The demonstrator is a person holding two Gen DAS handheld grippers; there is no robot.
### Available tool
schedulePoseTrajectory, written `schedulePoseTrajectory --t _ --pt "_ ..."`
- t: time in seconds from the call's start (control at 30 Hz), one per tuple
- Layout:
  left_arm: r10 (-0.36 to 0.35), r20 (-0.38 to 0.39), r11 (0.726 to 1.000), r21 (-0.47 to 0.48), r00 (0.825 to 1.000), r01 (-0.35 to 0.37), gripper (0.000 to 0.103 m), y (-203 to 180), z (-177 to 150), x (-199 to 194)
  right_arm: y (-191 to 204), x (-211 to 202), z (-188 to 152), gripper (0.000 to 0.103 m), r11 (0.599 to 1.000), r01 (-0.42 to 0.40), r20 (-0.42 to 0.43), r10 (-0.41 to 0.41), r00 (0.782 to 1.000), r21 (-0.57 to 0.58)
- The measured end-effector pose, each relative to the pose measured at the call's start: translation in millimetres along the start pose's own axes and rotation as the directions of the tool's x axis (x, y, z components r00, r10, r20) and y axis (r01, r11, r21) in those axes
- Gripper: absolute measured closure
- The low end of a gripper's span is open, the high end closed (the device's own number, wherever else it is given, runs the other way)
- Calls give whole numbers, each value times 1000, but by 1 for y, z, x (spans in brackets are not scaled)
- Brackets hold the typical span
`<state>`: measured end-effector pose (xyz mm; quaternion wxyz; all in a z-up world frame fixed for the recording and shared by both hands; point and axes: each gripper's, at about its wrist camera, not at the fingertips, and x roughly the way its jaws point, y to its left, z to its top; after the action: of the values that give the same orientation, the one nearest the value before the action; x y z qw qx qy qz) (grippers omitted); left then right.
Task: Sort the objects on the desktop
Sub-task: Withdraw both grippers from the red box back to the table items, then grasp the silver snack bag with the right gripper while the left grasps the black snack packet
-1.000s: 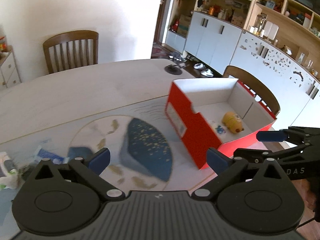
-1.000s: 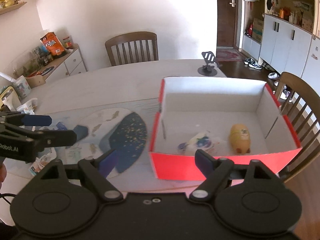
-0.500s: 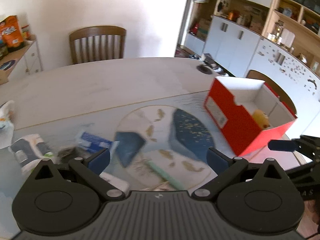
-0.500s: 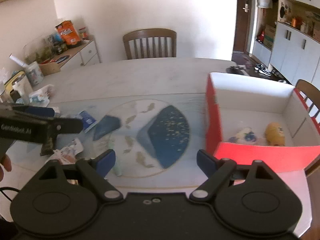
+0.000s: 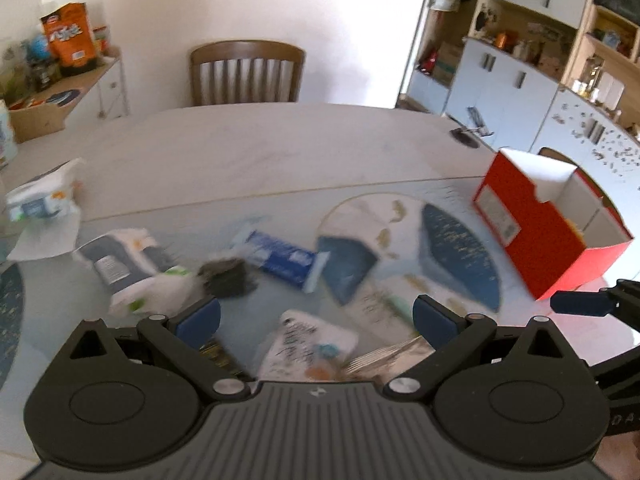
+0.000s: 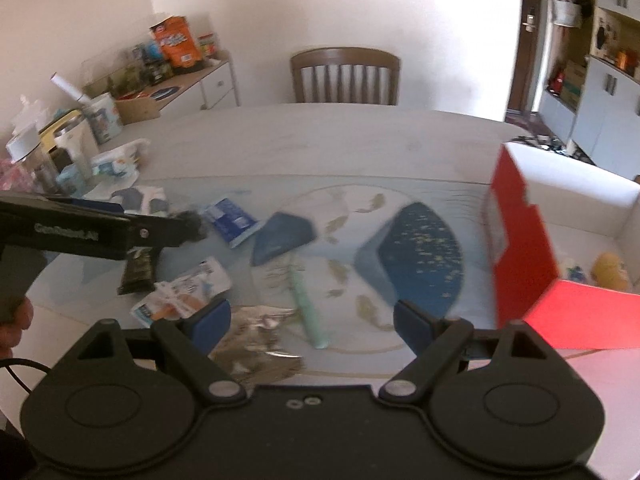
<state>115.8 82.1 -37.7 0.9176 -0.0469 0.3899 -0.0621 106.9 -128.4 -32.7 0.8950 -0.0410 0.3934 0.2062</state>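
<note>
A red box (image 5: 544, 236) with a white inside stands at the right of the table; in the right wrist view (image 6: 520, 248) it holds a yellow toy (image 6: 608, 274) and a small packet. Loose items lie on the mat: a blue-white packet (image 5: 280, 258), a dark fuzzy lump (image 5: 228, 278), a white wrapper (image 5: 308, 350), a mint-green stick (image 6: 308, 312) and a silver foil wrapper (image 6: 260, 336). My left gripper (image 5: 316, 316) is open and empty above the white wrapper. My right gripper (image 6: 312, 320) is open and empty above the green stick.
A tissue pack (image 5: 40, 200) lies at the table's left edge. A wooden chair (image 5: 246, 72) stands at the far side. A phone stand (image 5: 468, 132) sits at the far right. A cluttered sideboard (image 6: 168, 72) lines the left wall.
Both grippers have swung left, away from the red box and over the scattered items. Both stayed open and empty.
</note>
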Motion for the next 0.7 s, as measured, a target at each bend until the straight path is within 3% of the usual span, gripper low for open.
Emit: schedulePoseTrajectory --t 0.27,0.7 --pt "75 -33 997 -18 997 -75 0 25 -17 7 25 20 -4 15 998 -34 -39 32 999 -51" --pt "169 -93 976 -125 981 -180 0 54 -28 30 42 48 -15 15 993 -23 -97 12 995 -112"
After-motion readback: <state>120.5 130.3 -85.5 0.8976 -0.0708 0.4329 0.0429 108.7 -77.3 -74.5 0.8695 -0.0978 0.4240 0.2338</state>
